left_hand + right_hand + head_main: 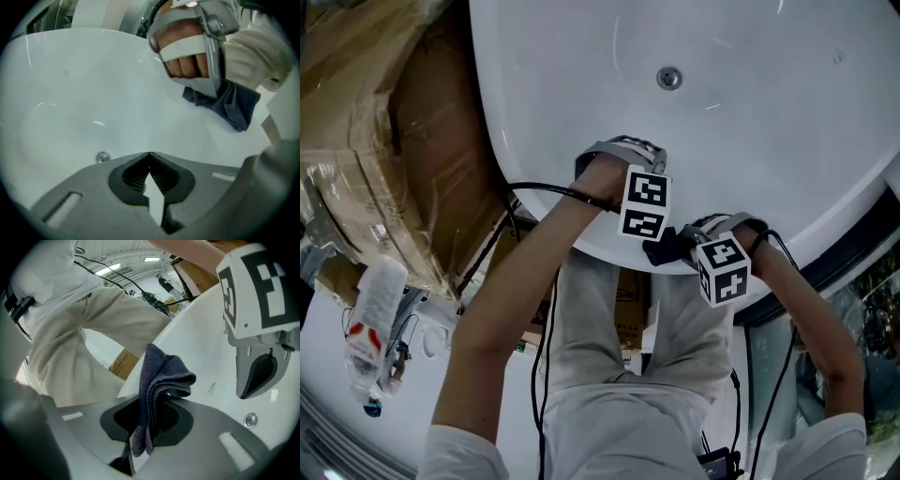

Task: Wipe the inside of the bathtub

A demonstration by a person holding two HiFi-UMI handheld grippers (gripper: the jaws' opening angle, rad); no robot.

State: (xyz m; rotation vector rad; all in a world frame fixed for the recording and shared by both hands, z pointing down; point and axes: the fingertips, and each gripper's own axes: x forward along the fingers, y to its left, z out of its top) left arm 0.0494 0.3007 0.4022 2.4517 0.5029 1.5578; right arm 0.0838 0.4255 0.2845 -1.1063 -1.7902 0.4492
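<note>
Surroundings: plastic-wrapped brown cardboard boxes (384, 141) left of glossy white oval bathtub (769, 141); round chrome drain (669, 78) in bathtub floor | Cloth: folded dark blue-grey cloth (159, 378) at bathtub near rim | Left gripper (149, 157): jaws together, empty, above bathtub interior | Right gripper (147, 416): jaws clamped on cloth

Glossy smooth white bathtub (750, 141), shiny metal drain (669, 78), soft nubbly dark cloth (161, 376), matt grey plastic right gripper (149, 400), brown cardboard boxes (356, 103) under crinkled glossy film (441, 178)
</note>
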